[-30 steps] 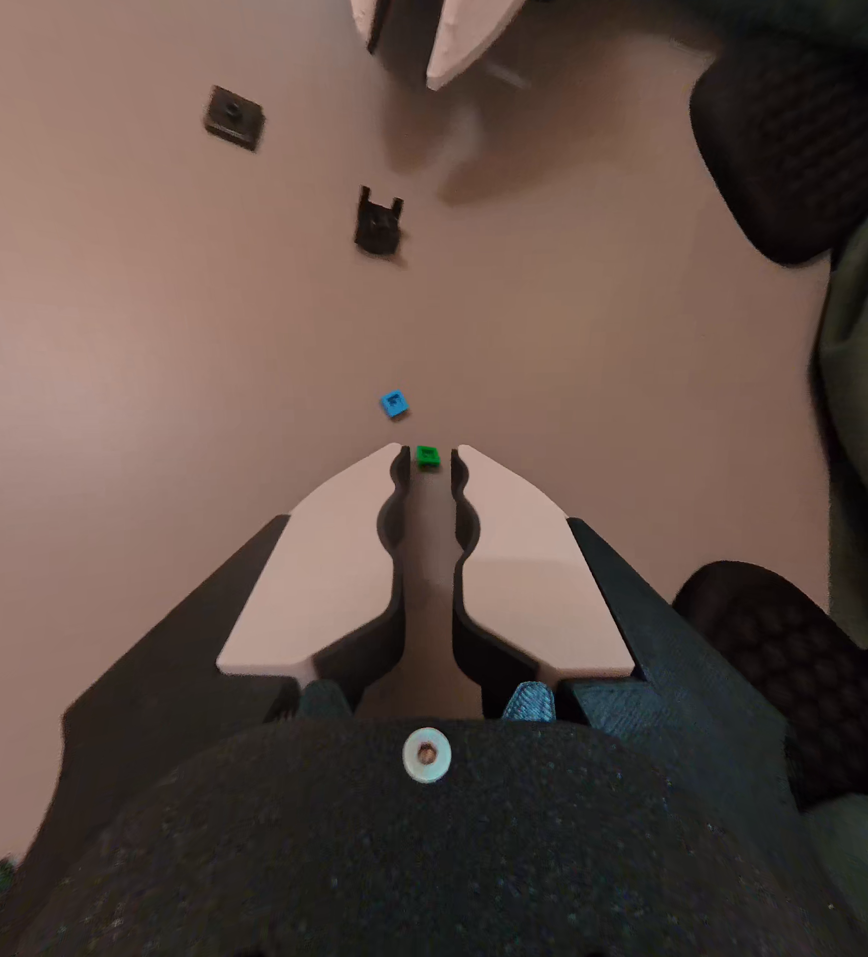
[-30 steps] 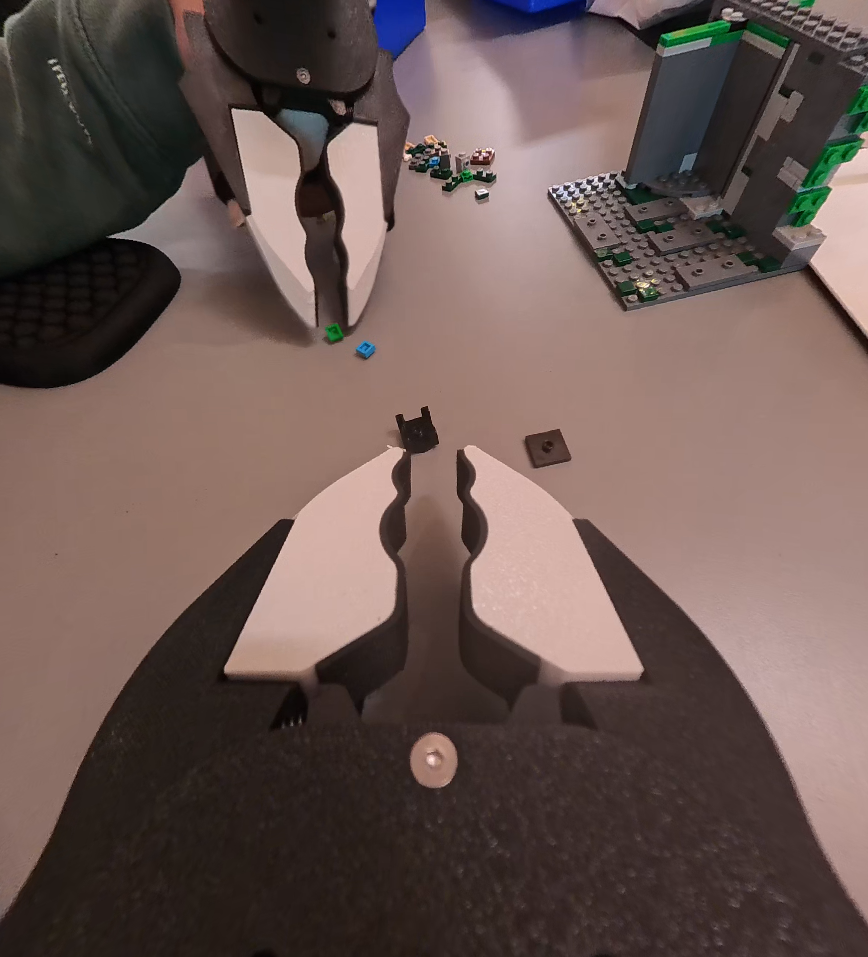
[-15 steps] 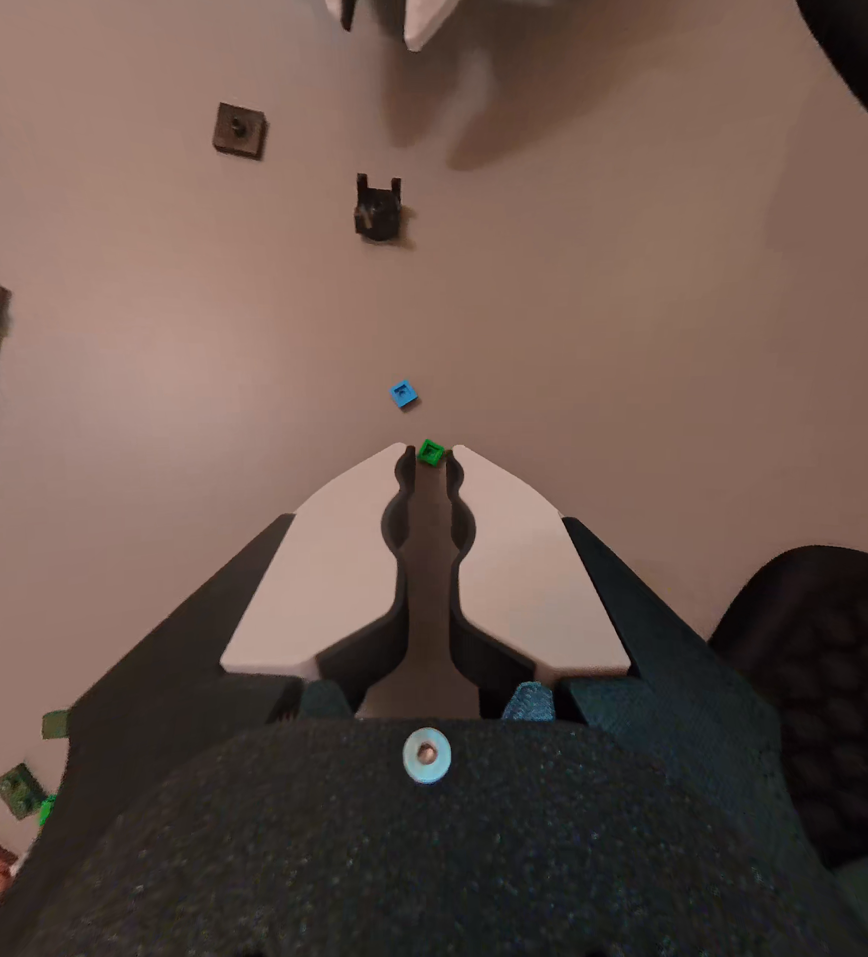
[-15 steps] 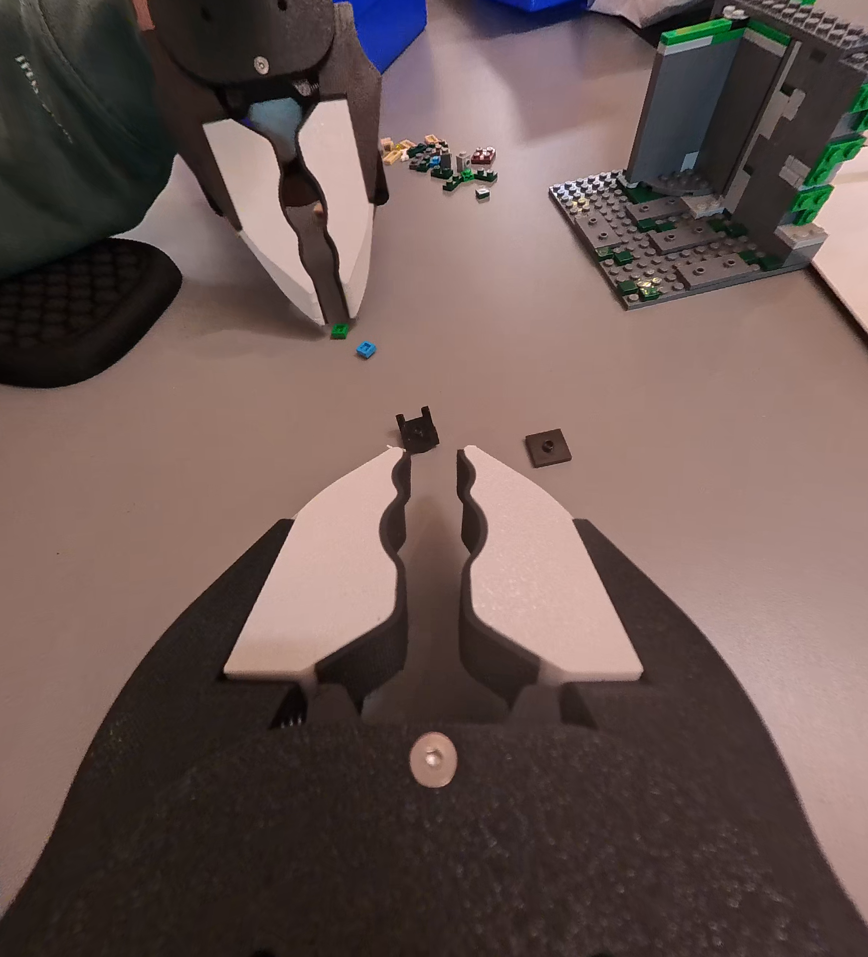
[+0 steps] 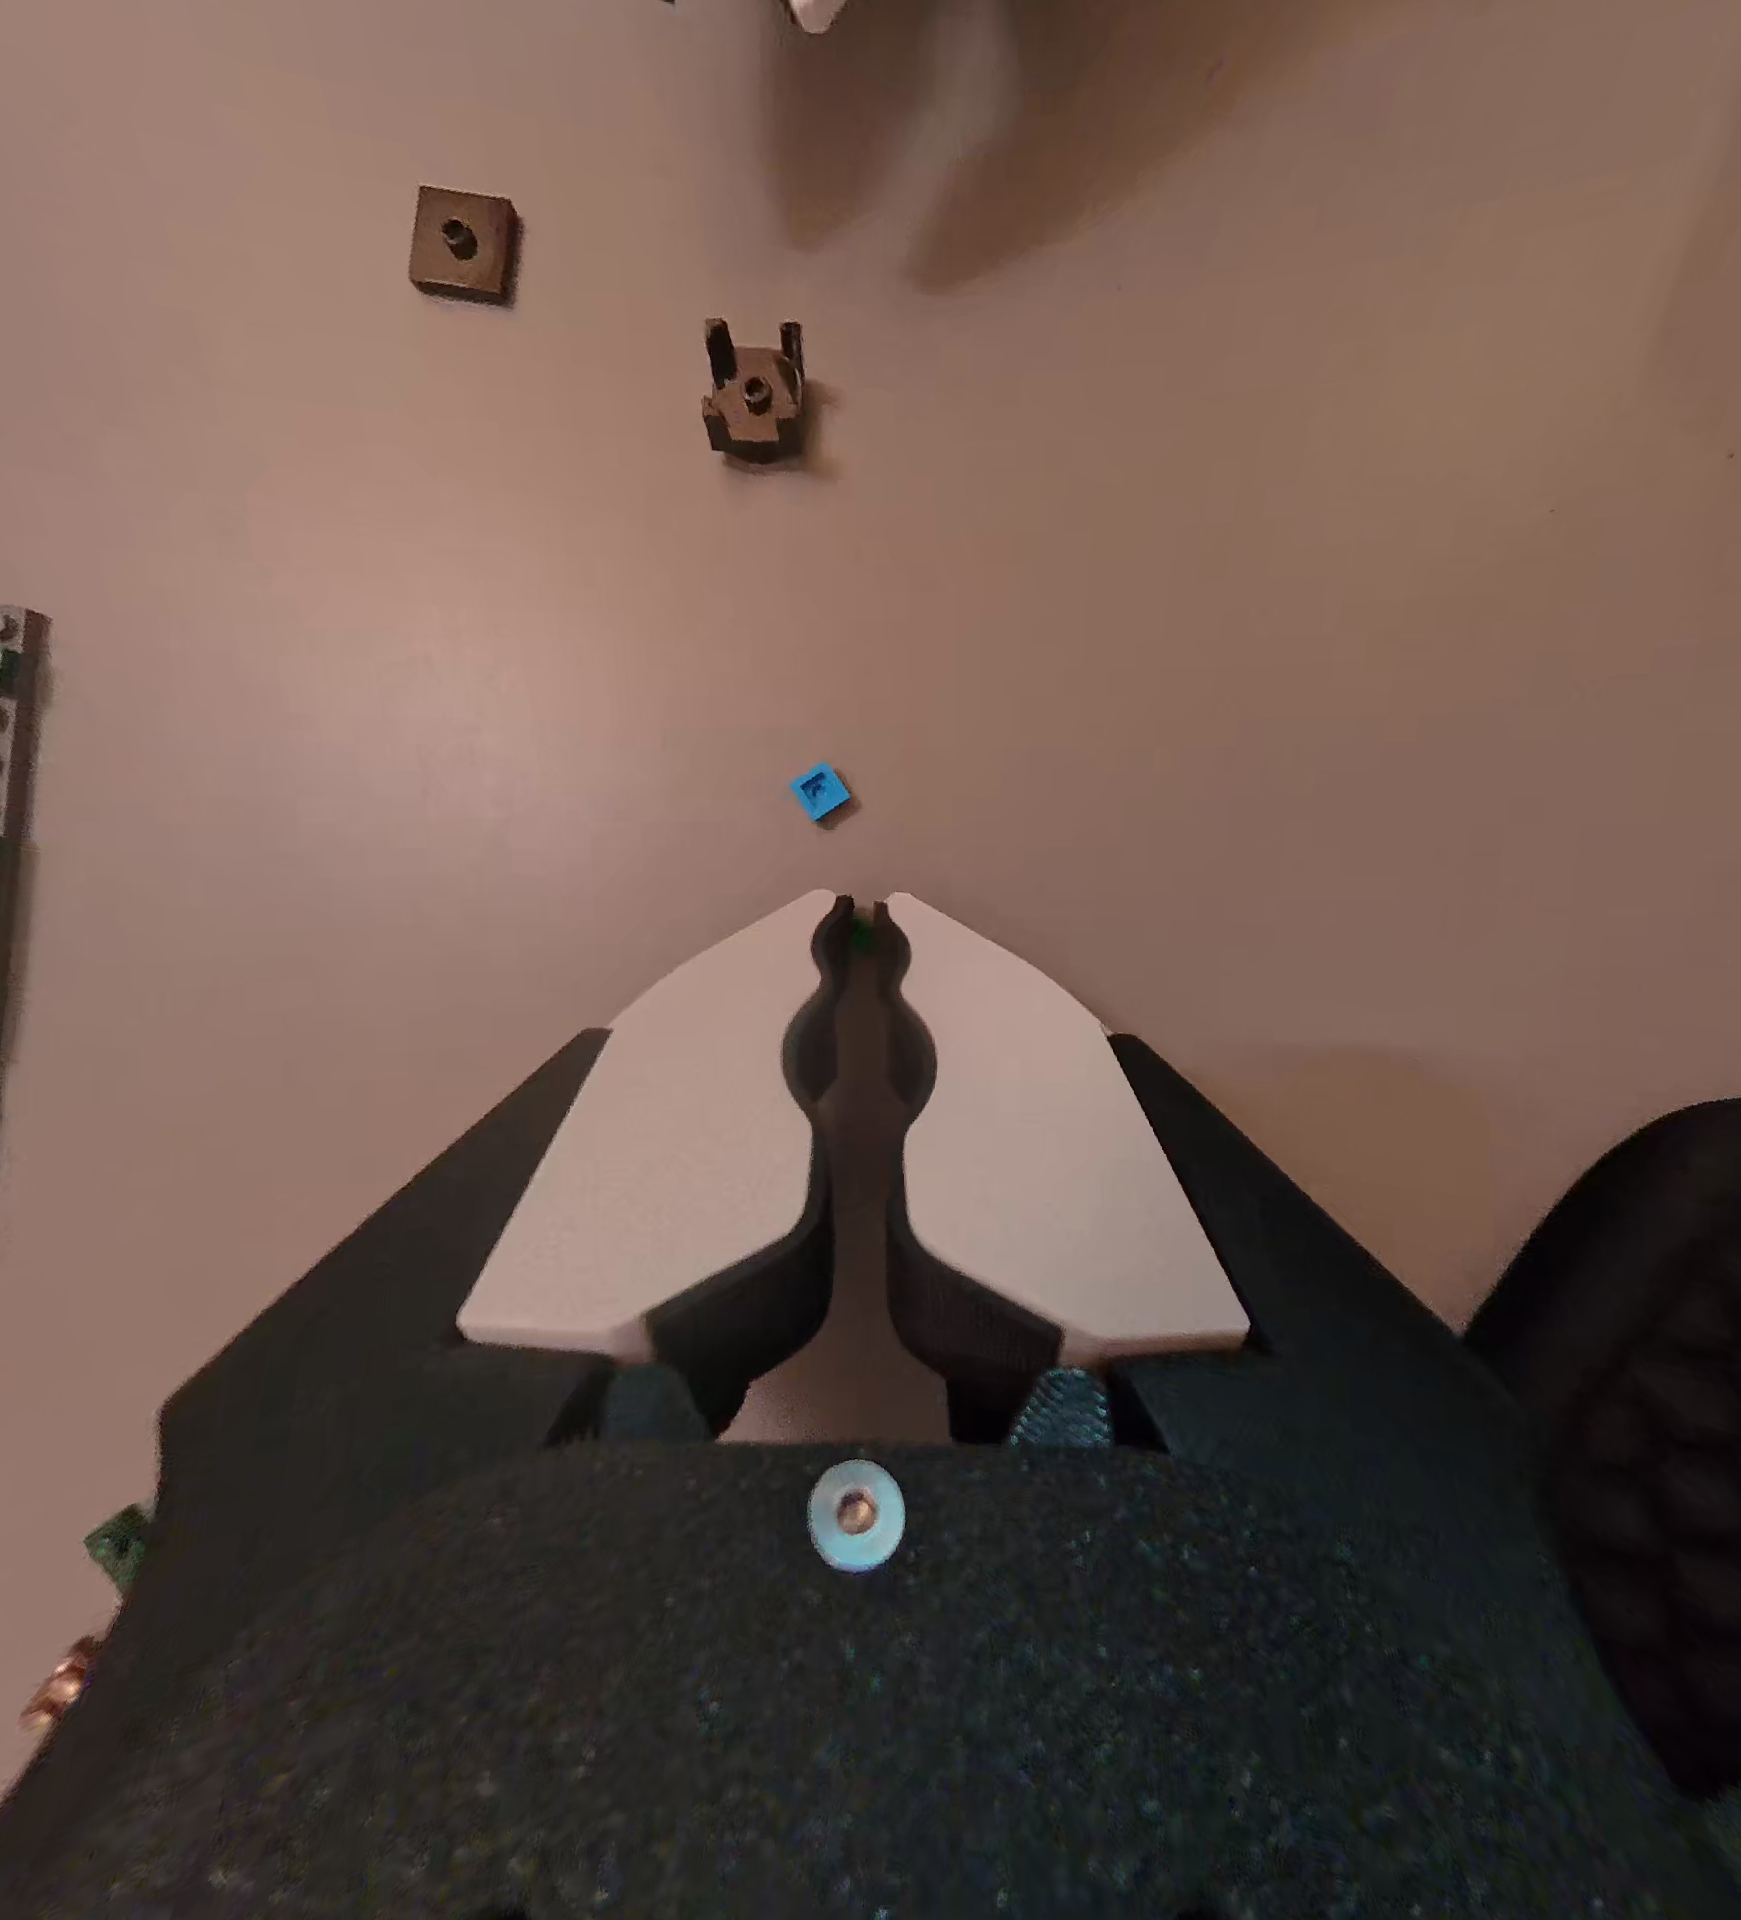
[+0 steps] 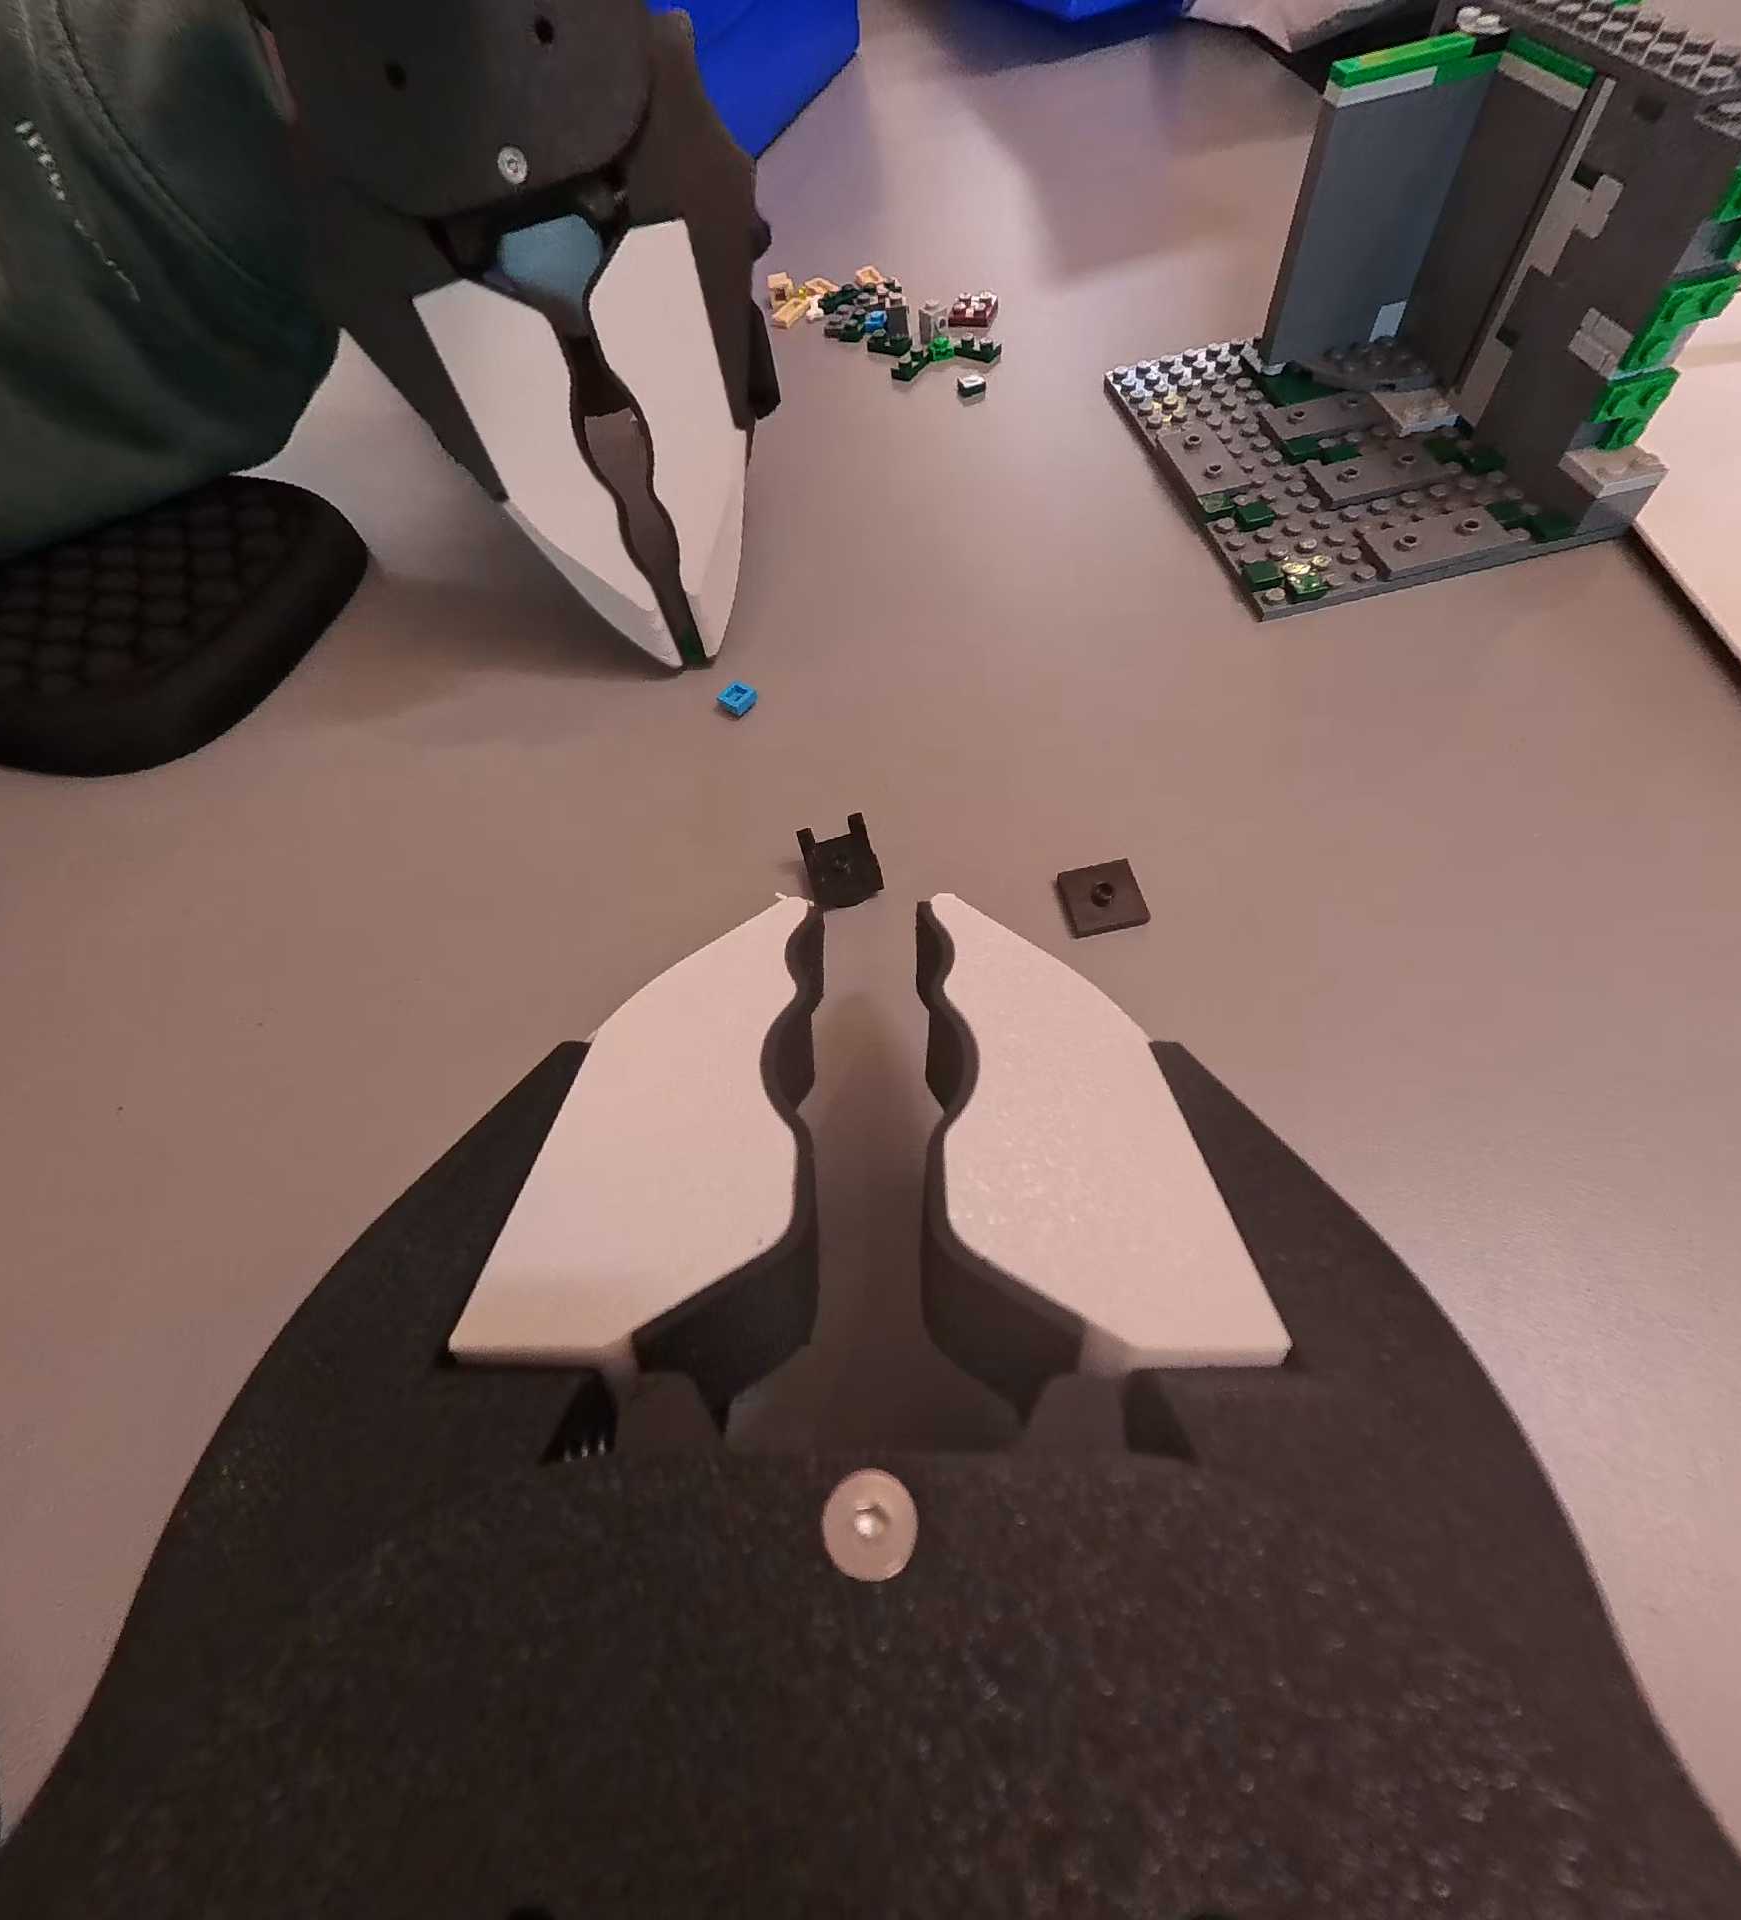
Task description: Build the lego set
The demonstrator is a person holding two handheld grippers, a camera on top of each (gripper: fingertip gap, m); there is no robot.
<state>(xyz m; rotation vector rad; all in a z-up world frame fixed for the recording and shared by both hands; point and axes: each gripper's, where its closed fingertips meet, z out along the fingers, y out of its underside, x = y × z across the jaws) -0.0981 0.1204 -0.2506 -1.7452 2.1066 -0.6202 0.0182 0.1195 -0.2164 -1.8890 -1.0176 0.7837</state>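
While my left gripper (image 5: 858, 902) pinches the tiny green plastic plate (image 5: 860, 938) — right gripper (image 6: 868, 906) half open, empty — I should lift straight, slowly.

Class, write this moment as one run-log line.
left gripper: shut on green piece, at table | right gripper: open, empty, near black clip piece | blue piece: loose

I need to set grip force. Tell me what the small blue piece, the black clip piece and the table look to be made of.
Small blue piece: likely hard moulded plastic, from its crisp edges and uniform colour.
Black clip piece: probably the same plastic, with sharp prongs and a faint sheen.
Table: smooth matte grey, perhaps laminate; the material is uncertain.
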